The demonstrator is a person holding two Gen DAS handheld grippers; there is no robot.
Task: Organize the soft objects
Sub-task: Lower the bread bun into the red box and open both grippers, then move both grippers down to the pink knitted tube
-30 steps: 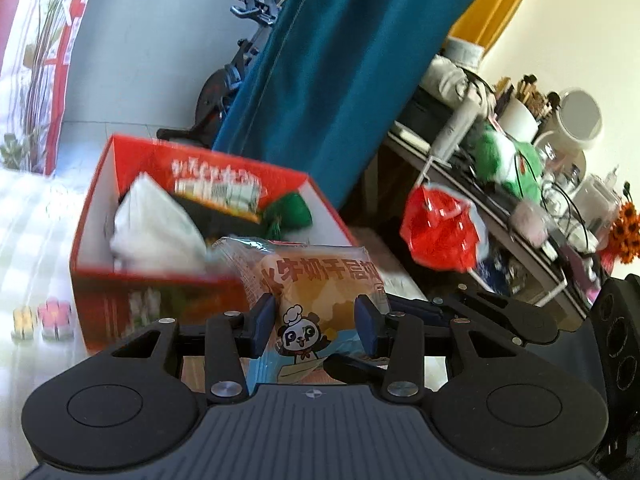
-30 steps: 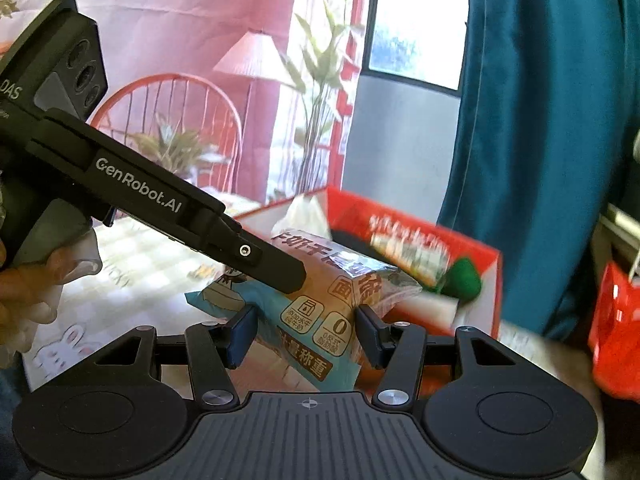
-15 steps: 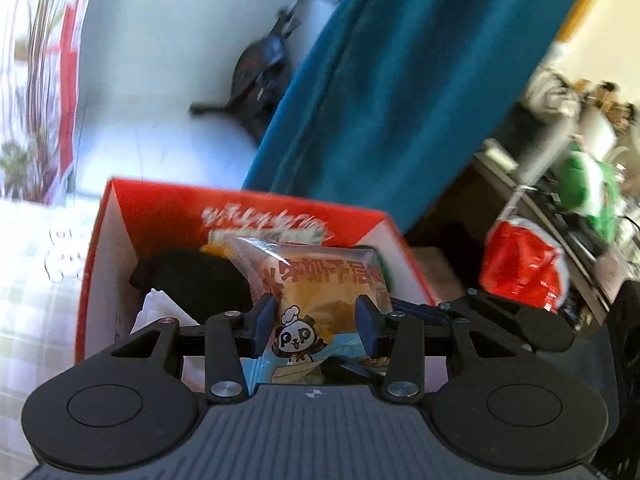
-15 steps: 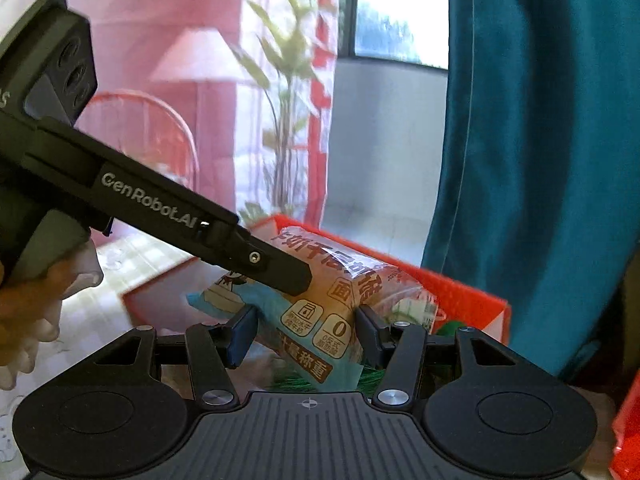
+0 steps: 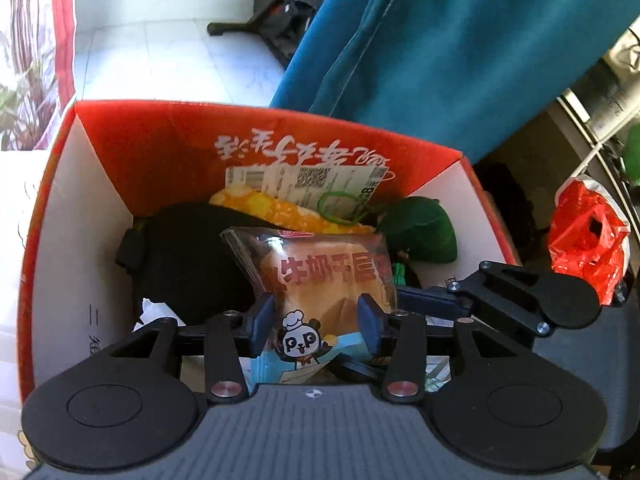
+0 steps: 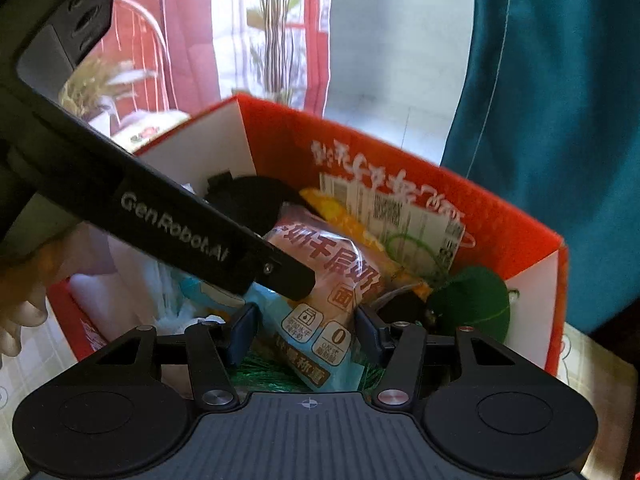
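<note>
Bread packet (image 5: 320, 280) hangs over the open red box (image 5: 160, 152), above the black cloth (image 5: 188, 256) and green toy (image 5: 420, 232). Left gripper (image 5: 316, 322) and right gripper (image 6: 306, 322) each pinch one end, likely so the soft packet stays level. Left jaws are easing open; the right grips at mid-width.

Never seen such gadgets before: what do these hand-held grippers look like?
Each hand-held gripper, left and right, is matt black plastic: a ribbed grey-black deck, two round discs, silver rivets, jointed linkages and blue finger pads. One body bears white "GenRobot.AI" lettering. No cables show.
</note>
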